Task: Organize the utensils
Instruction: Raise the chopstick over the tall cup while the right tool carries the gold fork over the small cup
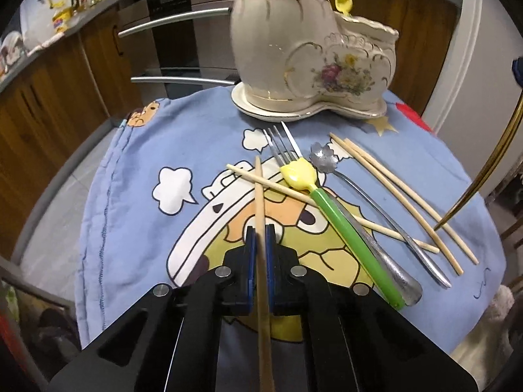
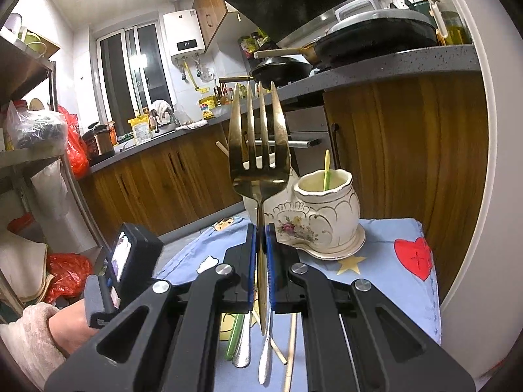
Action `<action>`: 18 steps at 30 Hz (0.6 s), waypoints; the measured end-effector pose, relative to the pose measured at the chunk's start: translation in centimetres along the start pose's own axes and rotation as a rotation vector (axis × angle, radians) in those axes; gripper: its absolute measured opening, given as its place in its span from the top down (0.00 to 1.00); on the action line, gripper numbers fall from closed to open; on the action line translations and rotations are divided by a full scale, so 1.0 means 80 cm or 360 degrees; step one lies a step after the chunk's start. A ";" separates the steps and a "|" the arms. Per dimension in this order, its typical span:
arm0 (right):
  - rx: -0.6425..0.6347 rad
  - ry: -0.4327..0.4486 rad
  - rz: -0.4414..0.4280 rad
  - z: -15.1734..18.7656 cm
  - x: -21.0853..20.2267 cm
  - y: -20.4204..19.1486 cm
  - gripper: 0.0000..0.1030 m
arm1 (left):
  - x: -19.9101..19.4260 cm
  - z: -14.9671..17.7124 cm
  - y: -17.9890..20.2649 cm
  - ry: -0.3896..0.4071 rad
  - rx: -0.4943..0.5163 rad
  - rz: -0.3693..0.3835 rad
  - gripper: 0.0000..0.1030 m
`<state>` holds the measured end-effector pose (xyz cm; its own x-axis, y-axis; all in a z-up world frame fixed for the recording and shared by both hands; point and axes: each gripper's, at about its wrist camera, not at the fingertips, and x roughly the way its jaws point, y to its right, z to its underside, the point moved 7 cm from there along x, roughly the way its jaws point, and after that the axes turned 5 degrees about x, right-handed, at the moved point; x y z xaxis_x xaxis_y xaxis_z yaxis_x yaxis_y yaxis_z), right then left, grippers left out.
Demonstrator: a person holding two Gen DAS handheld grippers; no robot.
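Both fingers pinch: chopstick, fork.

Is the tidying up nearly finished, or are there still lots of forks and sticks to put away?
Just begun. Done: one yellow-green utensil stands in the holder. In hand: the left gripper pinches a chopstick; the right gripper holds a gold fork. Left: the green-handled scraper, fork, spoon and other chopsticks on the cloth.

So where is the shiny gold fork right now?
In the right wrist view, the gold fork stands tines-up, pinched in the right gripper, just in front of the flowery ceramic holder.
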<state>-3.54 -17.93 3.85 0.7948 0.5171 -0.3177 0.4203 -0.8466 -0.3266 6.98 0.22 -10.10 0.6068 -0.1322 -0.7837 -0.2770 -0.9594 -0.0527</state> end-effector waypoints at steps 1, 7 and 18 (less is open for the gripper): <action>-0.0005 0.0006 0.0006 0.000 0.000 0.000 0.94 | -0.002 0.000 -0.002 0.0016 0.0011 -0.0006 0.94; -0.0024 0.0031 0.0035 -0.003 0.002 0.001 0.94 | -0.027 0.006 -0.025 0.0078 0.0071 -0.0051 0.94; -0.0034 0.0024 0.0052 -0.009 0.016 0.000 0.94 | -0.100 -0.022 -0.066 0.0521 -0.0053 0.0019 0.94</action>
<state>-2.17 -17.34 4.08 0.8149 0.4871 -0.3142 0.4029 -0.8657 -0.2970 4.86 5.92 -2.48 0.8127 -0.2111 -0.5432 -0.2640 -0.9643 -0.0201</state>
